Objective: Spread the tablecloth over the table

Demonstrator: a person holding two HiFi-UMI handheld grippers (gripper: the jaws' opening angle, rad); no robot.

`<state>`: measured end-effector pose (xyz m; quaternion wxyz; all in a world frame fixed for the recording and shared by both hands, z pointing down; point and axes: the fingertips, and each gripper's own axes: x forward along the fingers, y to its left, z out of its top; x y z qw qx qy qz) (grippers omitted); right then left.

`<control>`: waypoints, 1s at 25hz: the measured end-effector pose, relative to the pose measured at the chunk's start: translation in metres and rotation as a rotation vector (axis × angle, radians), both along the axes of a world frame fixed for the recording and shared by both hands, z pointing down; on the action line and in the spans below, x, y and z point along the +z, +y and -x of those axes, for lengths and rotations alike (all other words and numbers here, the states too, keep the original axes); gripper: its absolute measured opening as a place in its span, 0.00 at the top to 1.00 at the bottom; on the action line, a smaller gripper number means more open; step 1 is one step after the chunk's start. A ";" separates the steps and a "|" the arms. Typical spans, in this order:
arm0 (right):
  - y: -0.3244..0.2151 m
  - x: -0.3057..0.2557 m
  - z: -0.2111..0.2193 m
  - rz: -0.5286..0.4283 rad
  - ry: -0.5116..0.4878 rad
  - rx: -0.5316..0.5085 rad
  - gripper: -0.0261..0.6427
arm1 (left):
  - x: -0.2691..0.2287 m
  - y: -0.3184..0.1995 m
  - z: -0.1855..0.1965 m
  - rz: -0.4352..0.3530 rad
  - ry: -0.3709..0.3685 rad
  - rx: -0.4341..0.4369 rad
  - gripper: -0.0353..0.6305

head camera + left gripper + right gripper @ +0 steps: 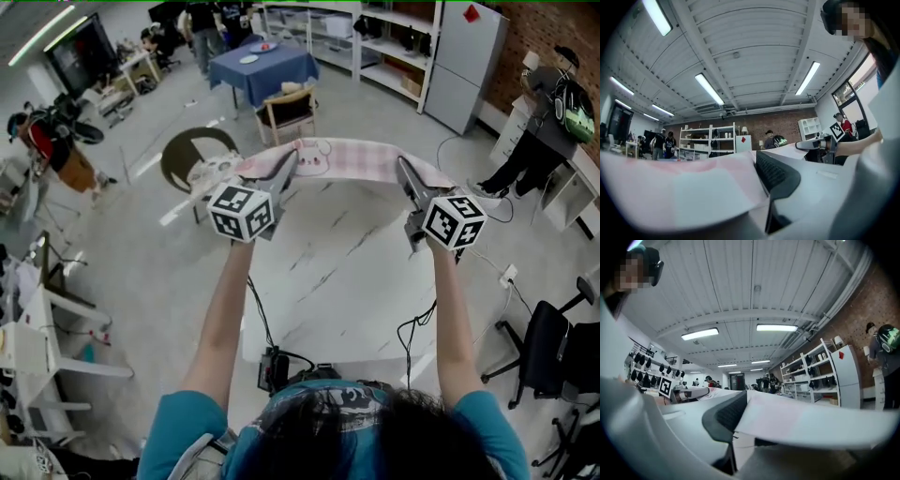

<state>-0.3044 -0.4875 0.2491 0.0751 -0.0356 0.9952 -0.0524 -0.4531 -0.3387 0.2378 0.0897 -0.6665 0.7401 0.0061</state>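
A pink checked tablecloth with a cartoon print hangs stretched above the far edge of a white marble-patterned table. My left gripper is shut on the cloth's left end, my right gripper on its right end. In the left gripper view the pale pink tablecloth lies pinched at my left gripper, and the other gripper shows far off at the right. In the right gripper view the tablecloth lies over the lower jaw, clamped at my right gripper.
A brown round-backed chair stands at the table's far left, a wooden chair and a blue-covered table beyond it. A black office chair sits right. A seated person is at the far right. Cables hang off the near edge.
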 end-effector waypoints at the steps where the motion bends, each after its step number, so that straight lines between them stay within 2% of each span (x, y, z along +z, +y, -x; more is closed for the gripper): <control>1: 0.002 0.012 -0.003 0.020 0.012 -0.014 0.90 | 0.012 0.003 -0.004 0.015 0.018 -0.006 0.83; 8: 0.030 0.049 -0.022 0.069 0.069 -0.100 0.90 | 0.061 0.041 -0.028 0.011 0.211 -0.047 0.84; 13: 0.045 0.093 -0.053 0.126 0.109 -0.134 0.90 | 0.107 0.060 -0.060 0.032 0.299 -0.066 0.84; 25: 0.062 0.165 -0.107 0.380 0.230 -0.177 0.90 | 0.174 0.086 -0.115 0.112 0.516 -0.088 0.83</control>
